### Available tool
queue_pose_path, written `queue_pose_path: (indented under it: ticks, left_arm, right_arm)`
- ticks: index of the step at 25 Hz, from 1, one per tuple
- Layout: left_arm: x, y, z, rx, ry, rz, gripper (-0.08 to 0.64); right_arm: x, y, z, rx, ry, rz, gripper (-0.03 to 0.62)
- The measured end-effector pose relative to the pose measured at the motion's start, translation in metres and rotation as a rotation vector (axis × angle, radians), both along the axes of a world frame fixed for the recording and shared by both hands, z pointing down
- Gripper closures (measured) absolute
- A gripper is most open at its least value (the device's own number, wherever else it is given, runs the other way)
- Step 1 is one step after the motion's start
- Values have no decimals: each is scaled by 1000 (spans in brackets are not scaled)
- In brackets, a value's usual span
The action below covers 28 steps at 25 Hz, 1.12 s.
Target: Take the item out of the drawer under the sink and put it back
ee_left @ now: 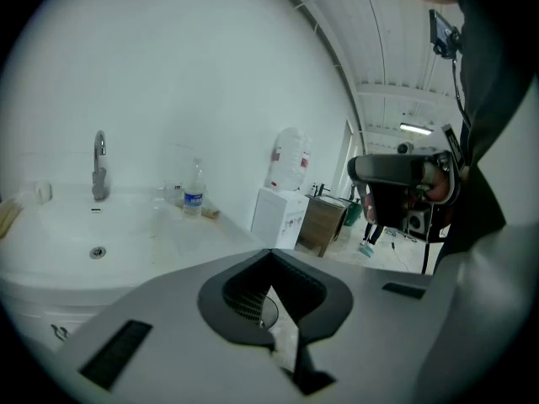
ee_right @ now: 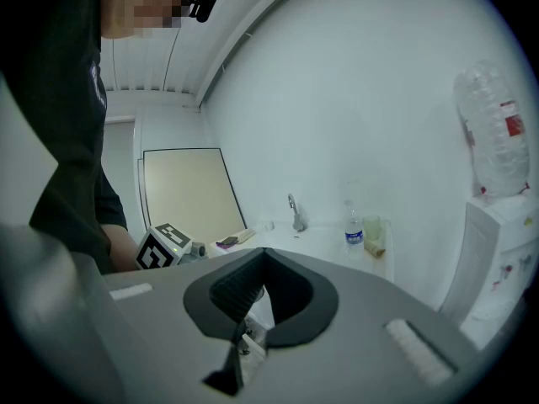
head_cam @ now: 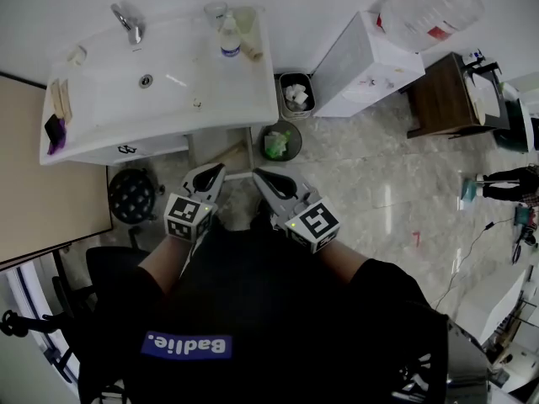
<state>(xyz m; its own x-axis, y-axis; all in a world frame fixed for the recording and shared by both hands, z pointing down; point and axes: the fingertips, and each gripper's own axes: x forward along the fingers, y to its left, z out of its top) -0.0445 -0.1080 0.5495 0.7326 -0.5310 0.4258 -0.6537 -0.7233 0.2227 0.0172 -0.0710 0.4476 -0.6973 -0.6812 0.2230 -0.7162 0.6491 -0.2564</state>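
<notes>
The white sink stands at the upper left of the head view, with a faucet and a water bottle on it. Its drawer front below the basin looks closed, and no item from it shows. My left gripper and right gripper hang side by side in front of my body, short of the sink and pointing toward it. Both are shut with nothing between the jaws. The left gripper view has the shut tips over the sink. The right gripper also faces the sink.
Two small bins sit on the floor right of the sink. A white dispenser carries a large water bottle, with a brown table beyond. A black stool stands under the sink's left. A beige panel is at the far left.
</notes>
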Motion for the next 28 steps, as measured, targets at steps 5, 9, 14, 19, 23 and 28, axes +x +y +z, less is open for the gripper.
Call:
queue_pose_path:
  ticks: [5,9,14,19,23,28]
  left_arm:
    - [4,-3,24,-27,-58,32,560]
    - [3,-8,44,-42,-114,56,560]
    - [1,-15,71,-76,-187,89,560]
    - [-1,-26,96,-112,-240,92,558]
    - [4,-28,111,-139,-291,136,507]
    - [4,-36,146,-161,-365,188,471]
  right_arm:
    - [8,1,9,-21,17,-4,600]
    - [8,1,13,-42,11,1,600]
    - [10,3,22,-57,18,-5,600]
    - [14,1,26,-62,16,10,600]
    - [18,2,26,-70,8,34,600]
    - [26,-1,38,-91,8,61,600]
